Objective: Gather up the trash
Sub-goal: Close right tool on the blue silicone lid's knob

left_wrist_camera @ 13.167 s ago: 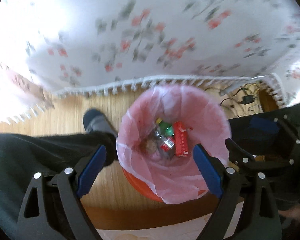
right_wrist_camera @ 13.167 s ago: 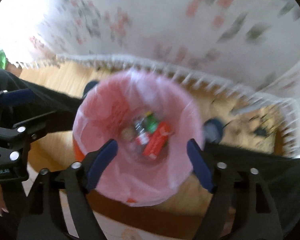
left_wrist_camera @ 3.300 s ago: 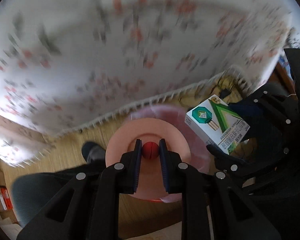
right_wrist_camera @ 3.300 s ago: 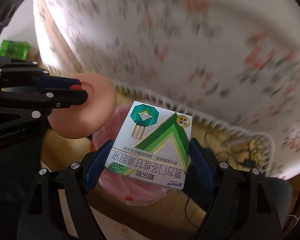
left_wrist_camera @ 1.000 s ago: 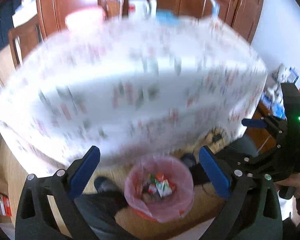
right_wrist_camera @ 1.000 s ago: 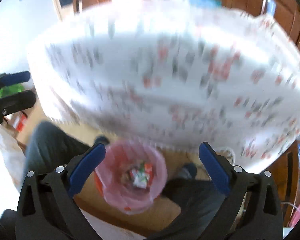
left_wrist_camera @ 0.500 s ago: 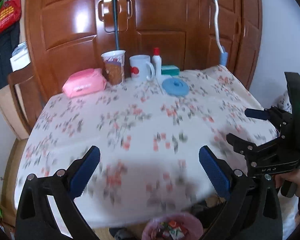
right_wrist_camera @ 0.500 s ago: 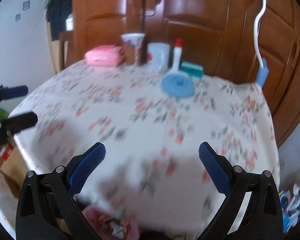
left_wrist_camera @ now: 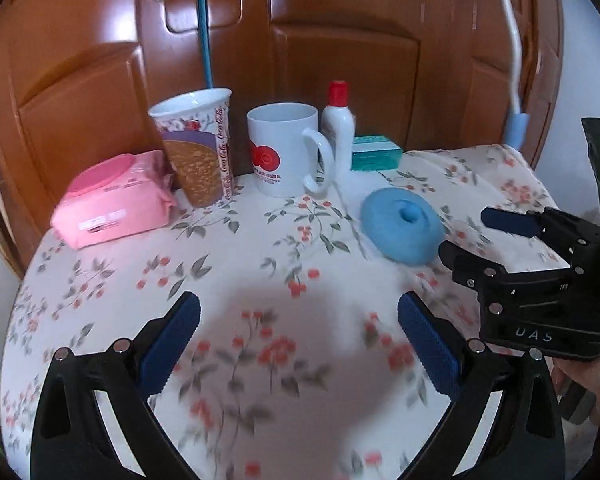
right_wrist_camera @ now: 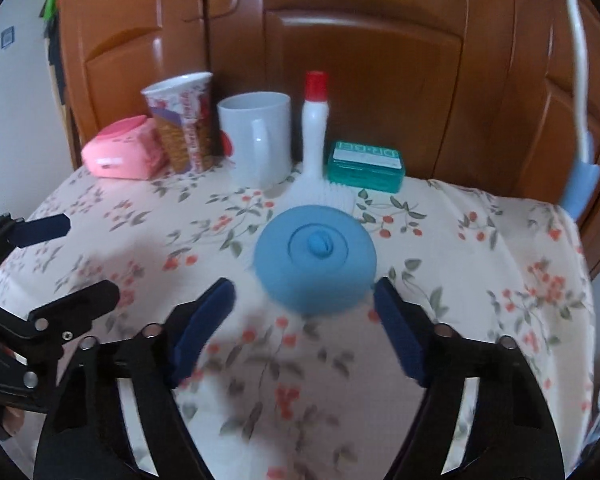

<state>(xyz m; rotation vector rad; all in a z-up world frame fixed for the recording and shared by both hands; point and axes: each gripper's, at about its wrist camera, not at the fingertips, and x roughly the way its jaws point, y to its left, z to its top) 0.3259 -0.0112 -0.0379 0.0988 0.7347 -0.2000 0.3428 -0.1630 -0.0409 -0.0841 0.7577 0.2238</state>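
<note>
Along the back edge of the tabletop [left_wrist_camera: 100, 280], against the wooden cabinet doors [left_wrist_camera: 340, 60], a row of things runs left to right from the white mug [left_wrist_camera: 282, 148]: the pink wet-wipes pack [left_wrist_camera: 112, 200] lies farthest left of the mug near the left rim, the tall paper cup [left_wrist_camera: 200, 144] stands just left of the mug, the red-capped white bottle [left_wrist_camera: 338, 128] stands just right of the mug behind its handle, and the teal box [left_wrist_camera: 374, 152] lies right of the bottle. Forward and right of the mug, apart from the row, sits the blue round lid [left_wrist_camera: 400, 230] with its centre knob up. The floral cloth in front of the mug is bare across the middle down to the near edge, leaving open room on the lid's left and near sides. The left tool [left_wrist_camera: 300, 344] hovers over that bare cloth with its blue pads spread wide and nothing between them. The right tool [right_wrist_camera: 304, 320] is also spread wide and empty, its pads just short of the lid's near rim on either side, not touching it. To the right of the lid the cloth falls away at the tabletop's right edge, where a blue-headed brush [right_wrist_camera: 580, 188] hangs against the doors.
</note>
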